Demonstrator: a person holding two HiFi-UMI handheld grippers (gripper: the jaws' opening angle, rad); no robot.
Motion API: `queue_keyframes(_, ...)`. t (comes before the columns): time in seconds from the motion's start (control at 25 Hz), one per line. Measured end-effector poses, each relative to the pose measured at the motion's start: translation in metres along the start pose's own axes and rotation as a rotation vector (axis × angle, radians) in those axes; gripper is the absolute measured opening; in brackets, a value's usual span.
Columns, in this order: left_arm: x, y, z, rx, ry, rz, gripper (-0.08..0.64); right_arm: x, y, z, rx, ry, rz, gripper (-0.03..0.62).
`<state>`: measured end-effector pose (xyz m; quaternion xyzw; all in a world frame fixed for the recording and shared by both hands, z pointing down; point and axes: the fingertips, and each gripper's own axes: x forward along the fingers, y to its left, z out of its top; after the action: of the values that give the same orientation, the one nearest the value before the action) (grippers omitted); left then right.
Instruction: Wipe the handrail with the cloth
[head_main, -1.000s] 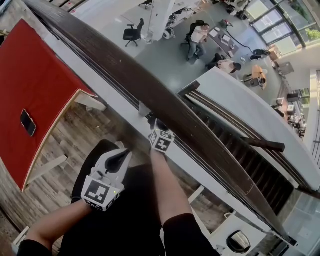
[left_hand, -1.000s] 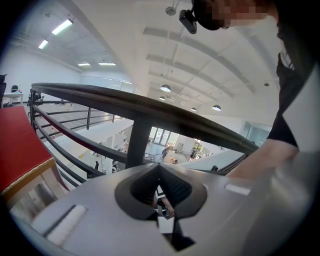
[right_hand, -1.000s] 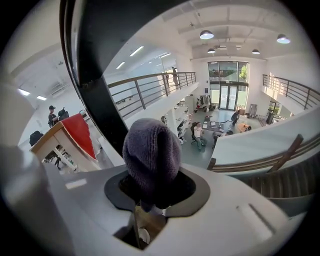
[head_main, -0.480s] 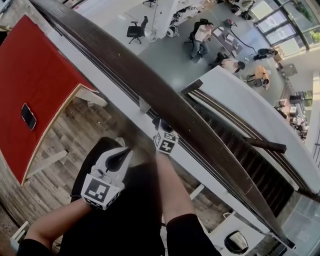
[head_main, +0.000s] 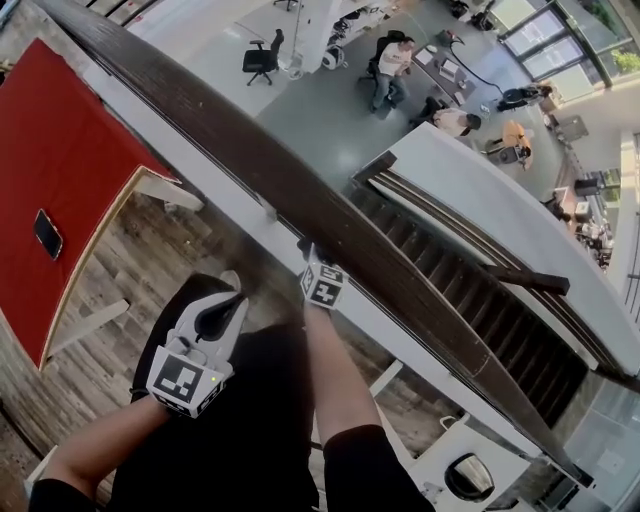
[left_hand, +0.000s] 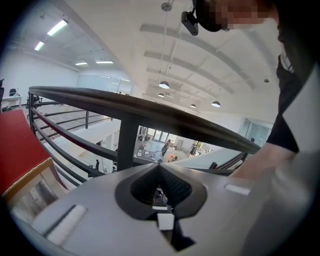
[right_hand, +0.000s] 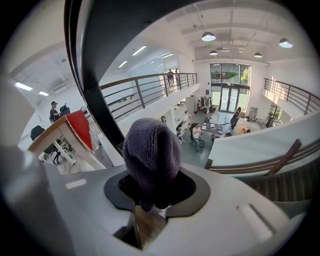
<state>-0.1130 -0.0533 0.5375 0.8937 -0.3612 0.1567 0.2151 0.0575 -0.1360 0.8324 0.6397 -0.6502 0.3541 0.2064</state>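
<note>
The dark wooden handrail (head_main: 300, 190) runs diagonally from upper left to lower right; it also shows as a dark band in the left gripper view (left_hand: 150, 112) and at the left of the right gripper view (right_hand: 92, 75). A purple-grey knitted cloth (right_hand: 150, 155) bulges out of my right gripper (right_hand: 152, 175), which is shut on it. In the head view the right gripper (head_main: 315, 262) sits against the rail's near side, the cloth (head_main: 304, 244) barely showing. My left gripper (head_main: 232, 303) hangs lower left, away from the rail, shut with nothing in it (left_hand: 160, 167).
A red table (head_main: 60, 170) with a phone (head_main: 46, 234) stands at the left on the wooden floor (head_main: 150, 270). Beyond the rail drop a staircase (head_main: 490, 310) and a lower floor with people at desks (head_main: 440, 110). A white ledge (head_main: 230, 215) runs under the rail.
The right gripper with the cloth has slid slightly rightward along the rail, away from the bracket. The left gripper has drifted left and down.
</note>
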Motion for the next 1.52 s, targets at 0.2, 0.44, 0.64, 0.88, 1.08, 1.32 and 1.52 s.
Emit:
queue_keyframes(0.2, -0.005, -0.006, -0.006, -0.02, 0.015, 0.009, 0.0, -0.007, -0.009, -0.008, 0.004, 0.009, -0.006, 0.101)
queue_keyframes(0.44, -0.009, -0.022, -0.012, -0.034, 0.036, 0.019, 0.0, -0.017, -0.022, -0.011, -0.005, 0.012, 0.008, 0.101)
queue_keyframes(0.64, -0.013, -0.033, -0.011, -0.041, 0.032, 0.038, 0.0, -0.027, -0.035, -0.018, 0.009, 0.02, -0.012, 0.103)
queue_keyframes(0.88, -0.018, -0.045, -0.016, -0.044, 0.031, 0.061, 0.0, -0.036, -0.047, -0.026, -0.014, -0.006, -0.015, 0.104)
queue_keyframes(1.08, -0.021, -0.052, -0.019, -0.059, 0.037, 0.079, 0.0, -0.041, -0.057, -0.027, -0.011, -0.003, -0.016, 0.104)
queue_keyframes(1.32, -0.023, -0.065, -0.019, -0.045, 0.057, 0.077, 0.0, -0.05, -0.078, -0.033, 0.014, 0.011, -0.029, 0.104)
queue_keyframes(1.52, -0.027, -0.073, -0.018, -0.03, 0.064, 0.072, 0.0, -0.06, -0.093, -0.042, 0.024, 0.03, -0.039, 0.103)
